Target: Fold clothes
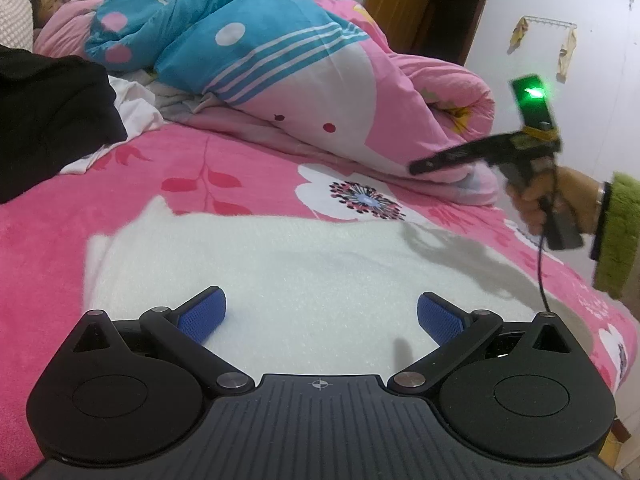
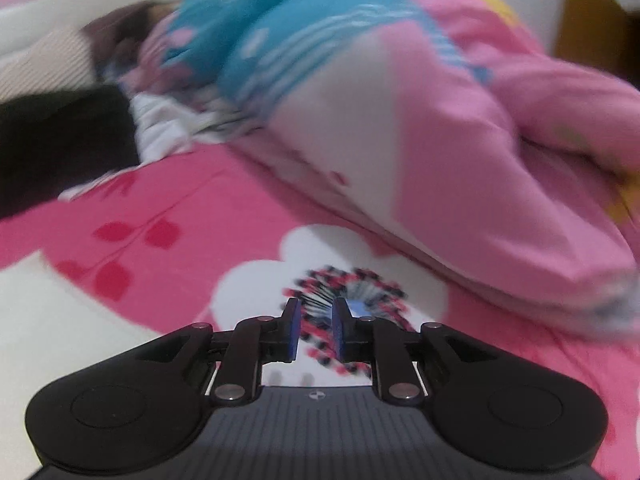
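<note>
From the left wrist view, the left claw (image 1: pixel 320 314) stands wide open and empty over a white knit garment (image 1: pixel 280 264) spread flat on the pink flowered bed (image 1: pixel 248 160), while the right claw (image 1: pixel 418 167), held in a hand (image 1: pixel 560 196), hangs above the garment's far right edge. From the right wrist view, which is blurred, the right claw (image 2: pixel 314 330) is parted by a narrow gap with nothing between its blue pads (image 2: pixel 294 332), over the blanket's flower print (image 2: pixel 352 288), and the white garment (image 2: pixel 60 320) lies at lower left.

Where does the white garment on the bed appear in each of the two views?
Left wrist view: the white garment fills the lower middle, under the open left claw.
Right wrist view: only its edge shows at lower left, beside the right claw.
Shared landmark: the printed white flower on the pink sheet.
</note>
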`<act>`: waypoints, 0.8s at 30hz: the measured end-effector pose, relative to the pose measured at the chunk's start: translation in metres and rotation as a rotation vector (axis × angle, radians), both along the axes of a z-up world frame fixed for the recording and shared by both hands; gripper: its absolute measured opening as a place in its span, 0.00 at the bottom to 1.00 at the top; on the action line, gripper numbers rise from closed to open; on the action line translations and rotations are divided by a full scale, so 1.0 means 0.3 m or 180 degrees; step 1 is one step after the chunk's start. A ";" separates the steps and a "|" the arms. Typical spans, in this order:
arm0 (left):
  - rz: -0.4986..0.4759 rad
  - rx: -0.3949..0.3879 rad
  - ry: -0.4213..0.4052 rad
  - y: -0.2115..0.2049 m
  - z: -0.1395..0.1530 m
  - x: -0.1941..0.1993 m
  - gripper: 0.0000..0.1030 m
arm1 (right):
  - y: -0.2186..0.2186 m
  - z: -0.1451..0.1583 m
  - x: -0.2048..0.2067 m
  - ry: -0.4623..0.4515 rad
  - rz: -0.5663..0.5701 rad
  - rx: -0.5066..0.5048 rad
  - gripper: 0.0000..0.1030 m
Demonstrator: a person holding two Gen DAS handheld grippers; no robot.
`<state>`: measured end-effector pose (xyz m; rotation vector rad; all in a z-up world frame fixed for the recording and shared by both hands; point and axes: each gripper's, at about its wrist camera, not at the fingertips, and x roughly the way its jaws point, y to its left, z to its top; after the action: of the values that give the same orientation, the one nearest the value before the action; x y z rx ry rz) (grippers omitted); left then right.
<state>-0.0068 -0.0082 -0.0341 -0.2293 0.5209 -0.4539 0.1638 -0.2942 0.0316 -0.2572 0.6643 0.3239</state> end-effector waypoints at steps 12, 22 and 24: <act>0.0014 -0.0019 -0.0010 0.001 -0.002 0.000 1.00 | 0.064 -0.199 0.054 0.0589 -0.0022 0.0472 0.23; 0.0029 -0.0048 0.0000 0.001 -0.002 0.004 1.00 | -0.199 -0.177 -0.096 0.0783 -0.0572 0.1272 0.24; 0.0047 -0.0037 -0.0009 -0.001 -0.003 0.007 1.00 | -0.249 -0.215 -0.097 0.0751 -0.0751 0.1340 0.12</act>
<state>-0.0049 -0.0085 -0.0349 -0.2434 0.5137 -0.4429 0.1346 -0.3690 -0.0328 0.2640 0.8318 0.2617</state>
